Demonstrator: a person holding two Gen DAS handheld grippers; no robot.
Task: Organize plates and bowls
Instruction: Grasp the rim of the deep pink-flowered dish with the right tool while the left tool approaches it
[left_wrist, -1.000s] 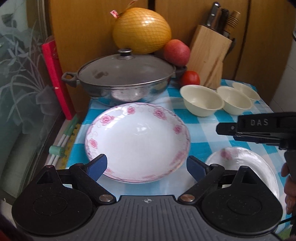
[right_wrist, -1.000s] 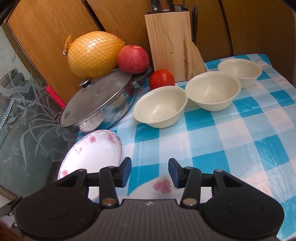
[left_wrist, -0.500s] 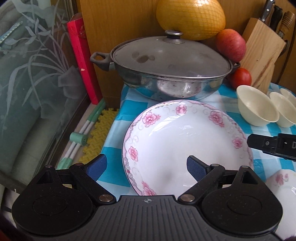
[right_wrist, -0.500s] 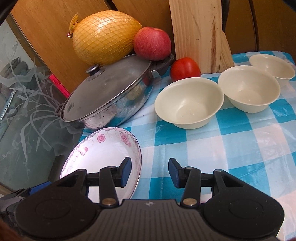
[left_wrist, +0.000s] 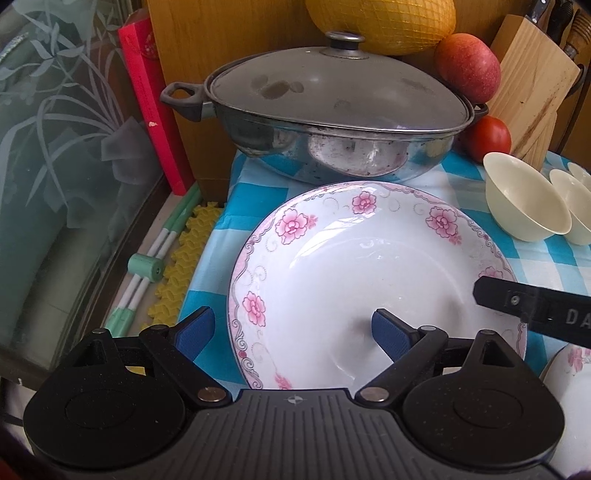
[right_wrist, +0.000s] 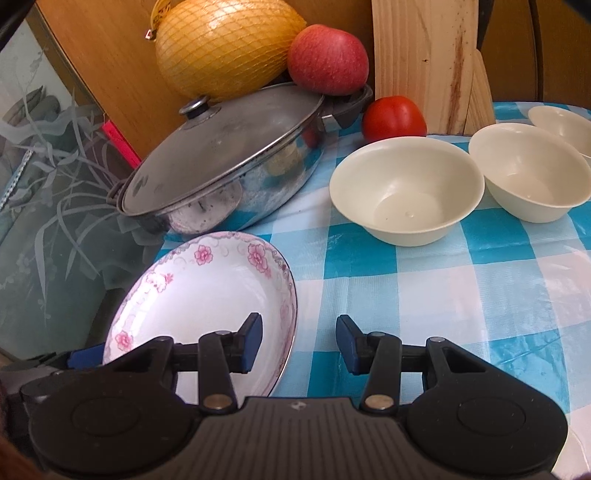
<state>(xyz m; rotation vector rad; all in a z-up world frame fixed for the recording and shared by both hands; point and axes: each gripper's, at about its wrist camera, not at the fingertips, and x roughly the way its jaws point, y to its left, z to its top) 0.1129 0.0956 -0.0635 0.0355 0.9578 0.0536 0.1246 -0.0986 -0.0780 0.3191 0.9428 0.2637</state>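
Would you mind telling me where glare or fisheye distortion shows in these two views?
Left wrist: window glare streaks across the plate, and the pot bows with fisheye bend. Right wrist: a bright highlight sits on the pomelo; the knife block curves near the top edge.

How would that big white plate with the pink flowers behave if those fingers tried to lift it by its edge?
The large white ceramic plate with pink flowers looks rigid, so it should lift without bending. Its glossy glaze shows bright reflections, so it may slip between the fingers. Gripped at one edge of so wide a dish, it would probably tilt downward, and it could chip against the steel lidded pan close behind.
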